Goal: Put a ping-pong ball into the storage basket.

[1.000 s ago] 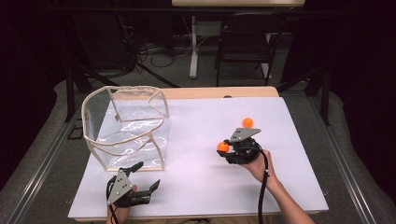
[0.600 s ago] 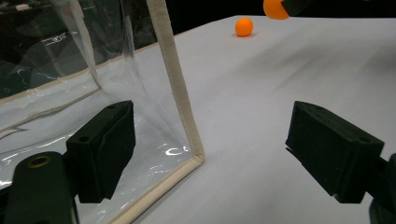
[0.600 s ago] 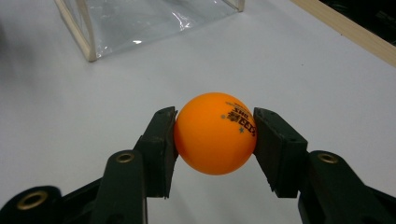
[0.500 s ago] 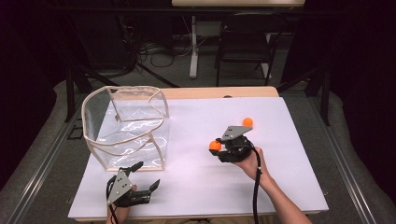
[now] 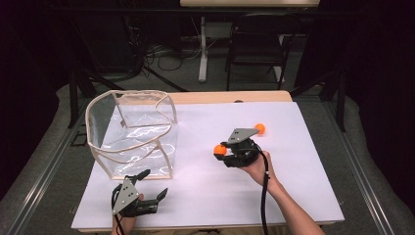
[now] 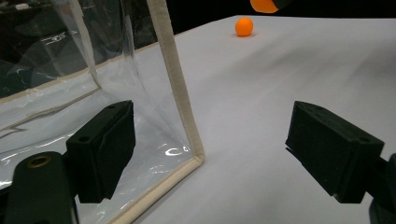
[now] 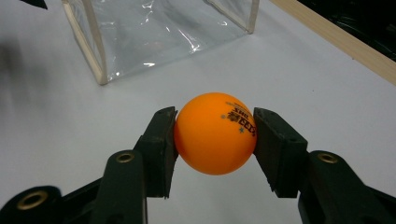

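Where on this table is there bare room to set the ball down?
Bare white table lies right of the right gripper, which holds one orange ball. Another patch lies between both grippers. It is crowded near the clear bag, the left gripper and the loose ball.

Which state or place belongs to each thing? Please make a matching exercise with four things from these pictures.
Things:
1. clear plastic bag with beige trim
2. orange ball with printed letters
3. second orange ball
4. left gripper

States:
a. lies free on the white table
b. open, holds nothing
c. clamped in the right gripper
d. stands empty, open on top

Pairs: 1-d, 2-c, 3-a, 4-b
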### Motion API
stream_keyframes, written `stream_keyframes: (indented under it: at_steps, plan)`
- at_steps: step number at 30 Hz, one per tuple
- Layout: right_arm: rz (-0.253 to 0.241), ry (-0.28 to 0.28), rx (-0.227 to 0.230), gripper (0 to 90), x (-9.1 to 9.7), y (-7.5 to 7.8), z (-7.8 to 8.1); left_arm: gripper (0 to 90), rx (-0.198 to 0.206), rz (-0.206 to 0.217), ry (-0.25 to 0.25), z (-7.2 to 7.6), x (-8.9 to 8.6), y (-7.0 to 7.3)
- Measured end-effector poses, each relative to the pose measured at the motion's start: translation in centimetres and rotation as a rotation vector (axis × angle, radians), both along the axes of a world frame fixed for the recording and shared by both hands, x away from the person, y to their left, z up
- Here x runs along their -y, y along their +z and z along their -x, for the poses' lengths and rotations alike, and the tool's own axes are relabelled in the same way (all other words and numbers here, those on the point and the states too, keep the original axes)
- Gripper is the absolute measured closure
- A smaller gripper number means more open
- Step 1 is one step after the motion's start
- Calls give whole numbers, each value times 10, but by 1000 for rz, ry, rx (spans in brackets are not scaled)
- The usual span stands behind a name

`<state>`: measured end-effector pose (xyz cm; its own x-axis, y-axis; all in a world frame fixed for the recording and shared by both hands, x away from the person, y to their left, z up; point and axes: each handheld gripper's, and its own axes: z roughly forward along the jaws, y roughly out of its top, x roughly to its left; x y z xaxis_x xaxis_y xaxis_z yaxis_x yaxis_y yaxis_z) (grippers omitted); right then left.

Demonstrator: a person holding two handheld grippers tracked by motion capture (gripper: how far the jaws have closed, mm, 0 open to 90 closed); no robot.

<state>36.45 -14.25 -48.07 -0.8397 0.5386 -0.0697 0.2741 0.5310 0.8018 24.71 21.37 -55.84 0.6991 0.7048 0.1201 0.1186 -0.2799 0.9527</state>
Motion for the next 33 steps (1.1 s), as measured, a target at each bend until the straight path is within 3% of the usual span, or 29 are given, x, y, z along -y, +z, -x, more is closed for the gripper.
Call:
stream_keyframes:
  at_steps: [4,22,33]
  plan:
    - [5,10,2,513,-3,2,-1,157,1,16,2,-1,0,0]
    - [4,57,-18,513,-29,4,-10,158,-7,17,-2,-2,-1,0]
    - [0,68,2,513,-37,19,-13,157,-2,15,-4,-2,0,0]
